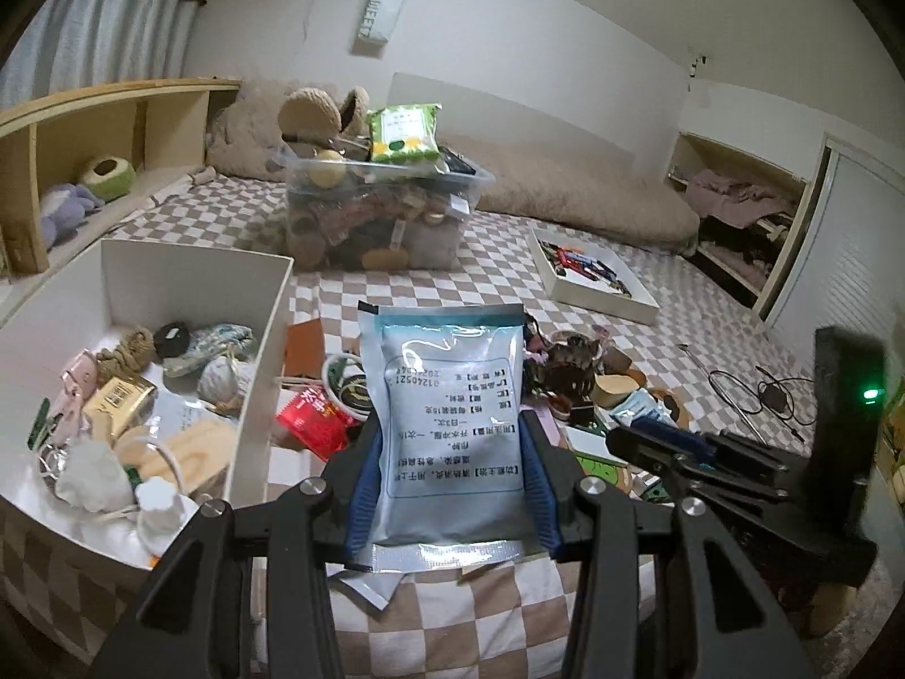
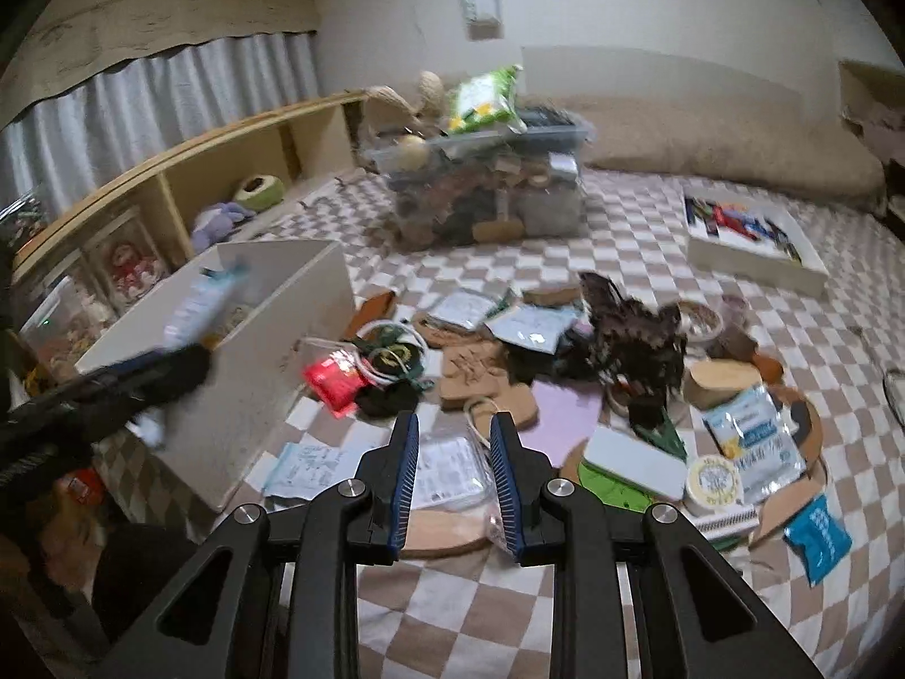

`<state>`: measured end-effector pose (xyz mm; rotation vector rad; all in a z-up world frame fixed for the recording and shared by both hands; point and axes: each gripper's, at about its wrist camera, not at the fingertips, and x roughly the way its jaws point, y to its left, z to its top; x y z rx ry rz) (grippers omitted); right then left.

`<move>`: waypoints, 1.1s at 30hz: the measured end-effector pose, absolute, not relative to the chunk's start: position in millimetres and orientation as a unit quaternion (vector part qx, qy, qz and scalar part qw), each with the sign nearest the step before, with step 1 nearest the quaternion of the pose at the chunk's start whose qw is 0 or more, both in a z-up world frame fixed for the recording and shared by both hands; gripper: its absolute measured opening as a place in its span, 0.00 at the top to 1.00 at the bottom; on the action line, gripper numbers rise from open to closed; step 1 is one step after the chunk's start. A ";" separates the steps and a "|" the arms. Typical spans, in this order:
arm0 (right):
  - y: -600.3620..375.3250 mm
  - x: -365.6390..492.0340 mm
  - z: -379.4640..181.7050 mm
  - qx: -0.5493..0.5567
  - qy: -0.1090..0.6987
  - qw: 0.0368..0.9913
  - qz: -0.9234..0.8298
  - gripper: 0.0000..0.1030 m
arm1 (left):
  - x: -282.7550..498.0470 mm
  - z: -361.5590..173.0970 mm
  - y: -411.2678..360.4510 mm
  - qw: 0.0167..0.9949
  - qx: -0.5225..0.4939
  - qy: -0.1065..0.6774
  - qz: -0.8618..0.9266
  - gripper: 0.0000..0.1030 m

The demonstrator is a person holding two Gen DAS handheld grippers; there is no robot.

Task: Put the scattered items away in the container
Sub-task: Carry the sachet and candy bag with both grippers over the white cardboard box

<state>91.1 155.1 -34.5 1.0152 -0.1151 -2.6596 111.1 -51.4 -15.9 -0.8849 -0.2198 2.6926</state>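
Note:
My left gripper (image 1: 449, 441) is shut on a pale blue printed sachet (image 1: 449, 424) and holds it upright above the checkered bed, just right of the white box (image 1: 266, 351), which holds several small items. In the right wrist view the left gripper and its sachet (image 2: 203, 300) are blurred over the white box (image 2: 271, 328). My right gripper (image 2: 455, 441) is open and empty, low over a clear packet (image 2: 449, 469) in the scattered pile. The right gripper also shows in the left wrist view (image 1: 639, 444).
A full clear plastic bin (image 1: 384, 209) stands behind on the bed. A shallow white tray (image 1: 599, 283) of small bars lies at the right. Scattered items (image 2: 622, 351) include a red packet (image 2: 334, 382), wooden pieces and sachets. A wooden shelf (image 1: 102, 130) runs along the left.

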 end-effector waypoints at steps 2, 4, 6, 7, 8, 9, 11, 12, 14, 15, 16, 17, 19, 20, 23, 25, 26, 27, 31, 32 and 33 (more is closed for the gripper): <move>157.4 87.5 -43.7 0.369 -0.040 0.136 -0.919 0.73 | 111.5 -15.5 -52.9 0.148 -0.307 -0.078 0.937 0.56; 156.3 84.3 -55.5 0.383 -0.030 0.124 -0.915 0.46 | 111.4 -16.7 -53.0 0.149 -0.308 -0.080 0.936 0.56; 152.2 83.9 -67.2 0.387 -0.018 0.120 -0.914 0.21 | 111.7 -18.9 -51.8 0.150 -0.311 -0.080 0.935 0.56; 149.9 83.1 -72.1 0.392 -0.013 0.121 -0.912 0.21 | 111.5 -20.0 -50.6 0.150 -0.312 -0.080 0.935 0.56; 147.4 81.0 -78.3 0.400 -0.010 0.122 -0.908 0.21 | 111.5 -21.2 -50.0 0.151 -0.314 -0.079 0.934 0.56; 145.4 79.1 -83.8 0.407 -0.009 0.122 -0.905 0.21 | 111.3 -22.5 -49.4 0.151 -0.316 -0.079 0.933 0.56; 143.5 75.6 -92.7 0.415 -0.016 0.122 -0.901 0.21 | 110.8 -24.8 -49.6 0.152 -0.319 -0.079 0.932 0.56; 143.5 74.1 -96.3 0.416 -0.022 0.121 -0.901 0.23 | 110.8 -26.0 -49.5 0.152 -0.321 -0.080 0.931 0.56; 144.2 70.3 -103.1 0.422 -0.034 0.121 -0.898 0.36 | 110.8 -28.7 -49.1 0.152 -0.324 -0.080 0.930 0.56; 144.9 68.1 -106.9 0.427 -0.040 0.119 -0.896 0.42 | 110.8 -29.8 -48.9 0.153 -0.326 -0.081 0.930 0.56; 145.3 66.6 -110.4 0.431 -0.044 0.117 -0.894 0.43 | 110.8 -30.8 -48.8 0.154 -0.327 -0.081 0.929 0.56; 146.1 65.4 -114.3 0.436 -0.046 0.114 -0.892 0.46 | 110.9 -31.9 -48.8 0.154 -0.329 -0.082 0.928 0.56; 147.0 64.0 -120.8 0.442 -0.044 0.110 -0.889 0.52 | 110.4 -33.8 -48.8 0.154 -0.331 -0.082 0.927 0.56; 147.6 63.3 -124.4 0.446 -0.041 0.106 -0.888 0.57 | 110.0 -34.6 -48.8 0.154 -0.333 -0.083 0.927 0.56; 151.3 60.6 -135.0 0.451 -0.037 0.100 -0.886 0.69 | 109.1 -36.2 -48.3 0.154 -0.335 -0.084 0.926 0.56; 153.4 60.3 -135.3 0.448 -0.042 0.102 -0.887 0.72 | 109.1 -36.7 -47.8 0.156 -0.335 -0.085 0.925 0.56; 153.9 61.0 -133.4 0.443 -0.040 0.101 -0.890 0.80 | 109.2 -36.7 -47.4 0.156 -0.335 -0.085 0.925 0.56; 154.4 61.4 -131.5 0.439 -0.040 0.101 -0.892 0.83 | 109.4 -36.7 -47.1 0.156 -0.335 -0.085 0.925 0.56; 158.0 64.3 -122.4 0.425 -0.055 0.114 -0.896 0.84 | 109.2 -36.4 -46.8 0.155 -0.334 -0.085 0.926 0.56; 159.0 65.8 -119.1 0.420 -0.059 0.117 -0.898 0.84 | 109.2 -36.2 -46.8 0.154 -0.333 -0.085 0.926 0.56; 159.7 66.6 -116.2 0.417 -0.063 0.120 -0.899 0.84 | 109.2 -36.1 -47.1 0.153 -0.333 -0.085 0.927 0.56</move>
